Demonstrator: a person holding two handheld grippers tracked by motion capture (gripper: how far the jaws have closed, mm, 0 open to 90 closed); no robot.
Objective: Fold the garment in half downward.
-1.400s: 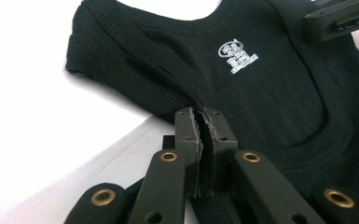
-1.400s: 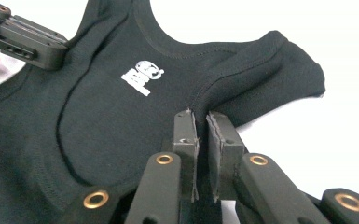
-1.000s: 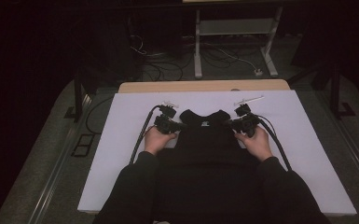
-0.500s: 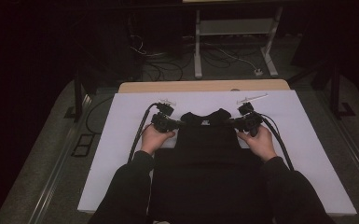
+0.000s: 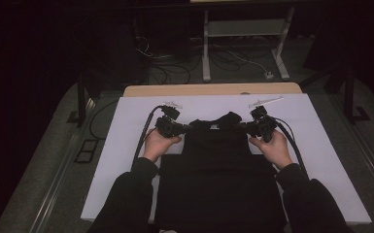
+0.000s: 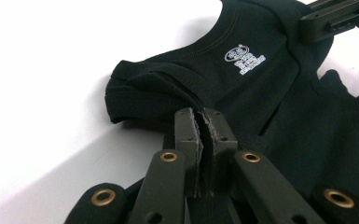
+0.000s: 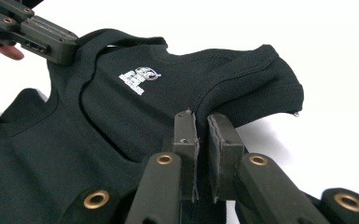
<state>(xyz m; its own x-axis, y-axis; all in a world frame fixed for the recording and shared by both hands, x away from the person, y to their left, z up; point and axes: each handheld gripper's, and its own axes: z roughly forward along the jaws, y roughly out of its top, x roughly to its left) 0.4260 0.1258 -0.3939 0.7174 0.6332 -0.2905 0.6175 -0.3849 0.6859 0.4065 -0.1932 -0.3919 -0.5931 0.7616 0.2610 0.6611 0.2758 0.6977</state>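
A: Between the two tools, what is stretched out?

B: A black T-shirt (image 5: 218, 170), folded narrow and lying on the white tabletop (image 5: 126, 121). Its collar end lies farthest from the person, and the rest runs back from the tools toward the person's sleeves.

A: What is the left tool (image 5: 187, 128) doing?

B: It is clenched on the shirt's edge at the shoulder beside the collar. In the left gripper view (image 6: 201, 122) the jaws are pressed together with a ridge of black cloth pinched between them, and the printed white neck label (image 6: 245, 58) lies just beyond the tips.

A: And the right tool (image 5: 243, 127)?

B: It grasps the opposite shoulder the same way. In the right gripper view (image 7: 203, 125) its jaws pinch the fold of fabric just under the short sleeve (image 7: 261, 88), which lifts off the tabletop past the tips. The left tool appears in that view's upper left corner, gripping the far shoulder.
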